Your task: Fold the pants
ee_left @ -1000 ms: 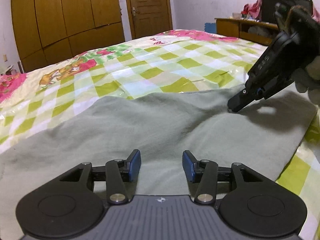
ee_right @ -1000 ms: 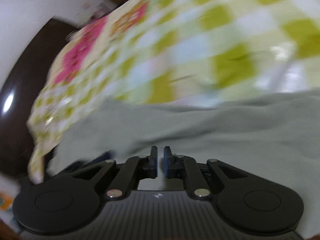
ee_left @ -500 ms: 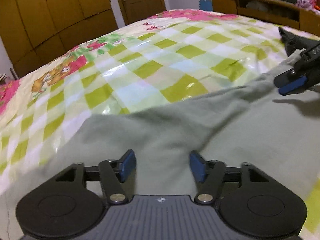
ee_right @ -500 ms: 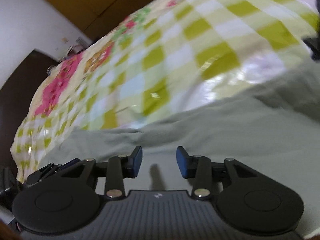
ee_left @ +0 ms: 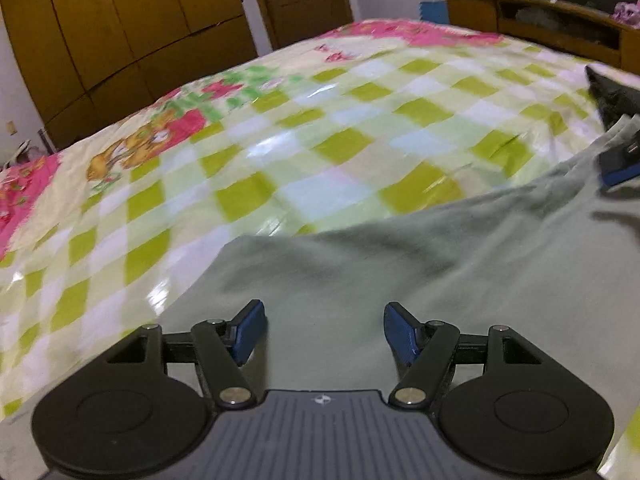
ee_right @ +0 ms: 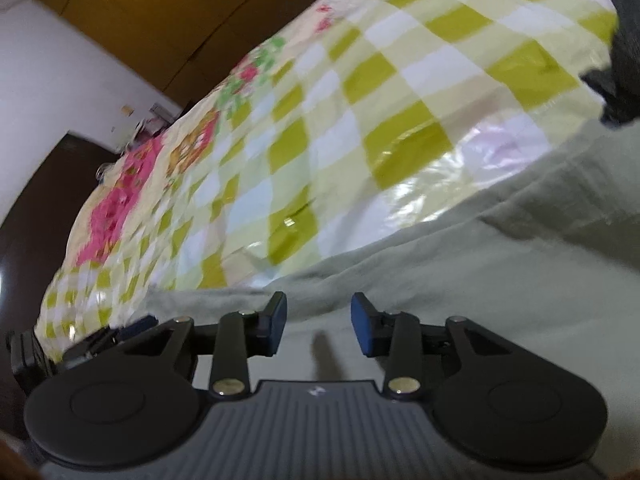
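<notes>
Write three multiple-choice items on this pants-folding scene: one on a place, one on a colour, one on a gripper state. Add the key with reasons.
1. Where do the pants lie?
A. on the checked bedspread
B. on a bare floor
C. on a chair

2. What colour are the pants?
A. bright red
B. pale grey-green
C. black

3. How does the left gripper stand?
A. shut on the pants
B. open, holding nothing
C. out of view

Key: 1 A, the cloth spreads over the green-and-white bedspread; 2 B, both views show that tone; 3 B, its blue pads stand wide apart with only cloth behind.

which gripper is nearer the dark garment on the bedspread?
Right. The right gripper has the dark garment just ahead-right of it; the left gripper is farther back along the pants.
</notes>
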`<state>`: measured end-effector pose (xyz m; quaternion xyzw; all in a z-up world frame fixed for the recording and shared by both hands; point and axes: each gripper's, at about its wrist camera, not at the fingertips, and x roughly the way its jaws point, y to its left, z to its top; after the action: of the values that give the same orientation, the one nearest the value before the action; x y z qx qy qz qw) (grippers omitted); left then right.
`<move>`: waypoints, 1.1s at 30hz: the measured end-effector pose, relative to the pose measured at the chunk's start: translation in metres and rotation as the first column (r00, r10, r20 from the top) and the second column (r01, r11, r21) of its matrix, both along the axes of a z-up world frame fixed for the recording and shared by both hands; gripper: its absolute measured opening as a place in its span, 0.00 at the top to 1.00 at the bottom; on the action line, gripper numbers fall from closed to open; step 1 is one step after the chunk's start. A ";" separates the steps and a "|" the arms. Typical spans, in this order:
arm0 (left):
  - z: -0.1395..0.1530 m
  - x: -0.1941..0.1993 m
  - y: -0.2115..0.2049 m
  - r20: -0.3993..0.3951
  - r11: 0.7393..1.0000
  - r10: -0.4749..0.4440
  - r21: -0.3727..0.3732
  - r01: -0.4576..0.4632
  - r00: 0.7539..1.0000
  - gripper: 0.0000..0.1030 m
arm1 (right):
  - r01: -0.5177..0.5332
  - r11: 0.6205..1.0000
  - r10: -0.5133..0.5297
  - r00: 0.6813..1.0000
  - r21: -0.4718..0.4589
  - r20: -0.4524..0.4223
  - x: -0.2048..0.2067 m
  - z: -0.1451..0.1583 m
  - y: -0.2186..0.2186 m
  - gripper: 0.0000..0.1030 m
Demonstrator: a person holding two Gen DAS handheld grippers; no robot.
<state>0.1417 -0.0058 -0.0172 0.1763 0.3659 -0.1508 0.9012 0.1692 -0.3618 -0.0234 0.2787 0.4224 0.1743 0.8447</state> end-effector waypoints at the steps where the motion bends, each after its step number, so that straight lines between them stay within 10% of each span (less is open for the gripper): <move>1: -0.003 0.002 0.007 -0.022 1.000 0.021 0.006 -0.021 1.000 0.22 | -0.002 1.000 0.002 1.000 -0.005 0.008 -0.005 0.003 -0.001 0.63; 15: 0.006 -0.037 -0.017 0.061 0.998 -0.048 -0.045 0.051 0.997 0.21 | 0.262 0.965 -0.263 0.964 -0.021 -0.041 -0.110 0.013 -0.067 0.59; 33: -0.001 -0.045 -0.051 0.026 0.989 -0.127 -0.076 0.128 0.992 0.22 | 0.548 0.833 -0.545 0.837 0.082 -0.055 -0.107 -0.009 -0.106 0.59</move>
<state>0.0965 -0.0567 -0.0185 0.1657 0.3383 -0.2205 0.8997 0.0625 -0.4680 -0.0326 0.4296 0.3290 -0.0584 0.8389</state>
